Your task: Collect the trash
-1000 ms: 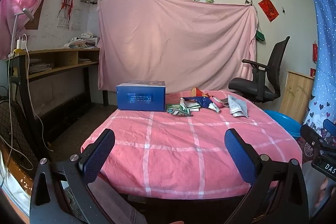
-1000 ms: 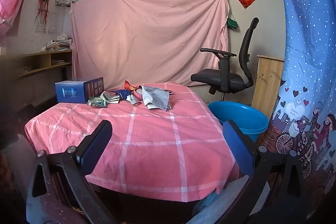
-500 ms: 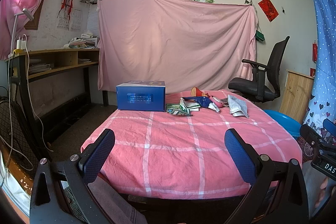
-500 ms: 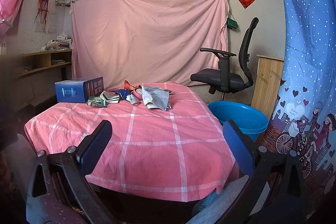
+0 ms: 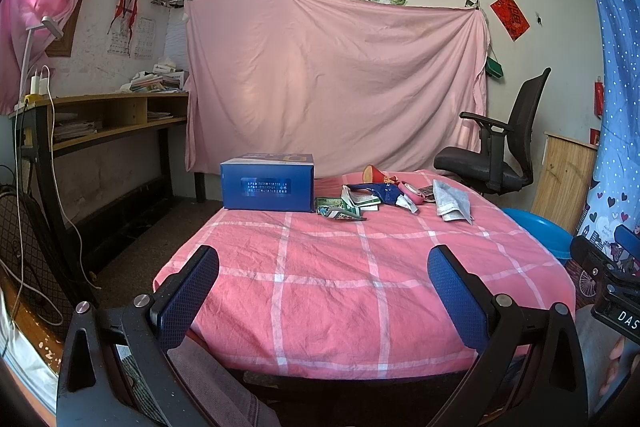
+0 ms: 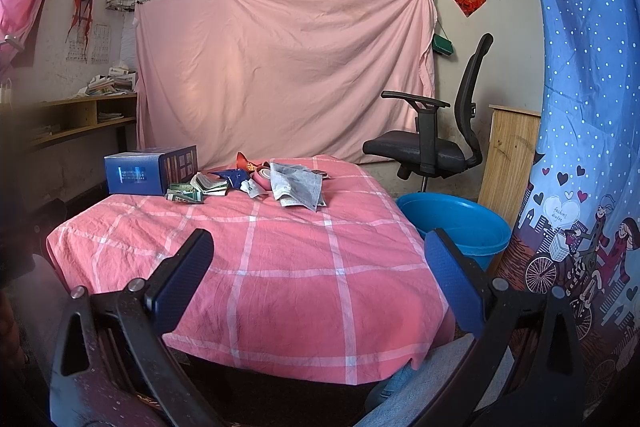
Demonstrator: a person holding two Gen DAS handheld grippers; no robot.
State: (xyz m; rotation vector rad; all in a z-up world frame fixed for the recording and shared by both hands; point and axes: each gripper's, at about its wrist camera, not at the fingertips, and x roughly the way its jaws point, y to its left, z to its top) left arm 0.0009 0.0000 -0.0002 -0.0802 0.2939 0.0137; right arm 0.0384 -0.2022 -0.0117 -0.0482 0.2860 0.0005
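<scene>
From the left wrist camera, the left gripper point(image 5: 323, 281) hangs over the near edge of a table point(image 5: 328, 291) covered in a pink checked cloth, its two blue-padded fingers spread wide with nothing between them. The trash point(image 5: 384, 195), a loose heap of wrappers and crumpled paper, lies at the far end of the table, just right of a blue box point(image 5: 267, 183) and well apart from the gripper. A black office chair point(image 5: 496, 147) stands beyond the table's far right corner. From the right wrist camera, the right gripper point(image 6: 318, 267) is likewise spread wide and empty above the near edge of the table point(image 6: 280, 291). The trash point(image 6: 256, 185) sits far ahead beside the blue box point(image 6: 150, 171). A blue tub point(image 6: 456, 227) rests on the floor just beside the table's right side.
</scene>
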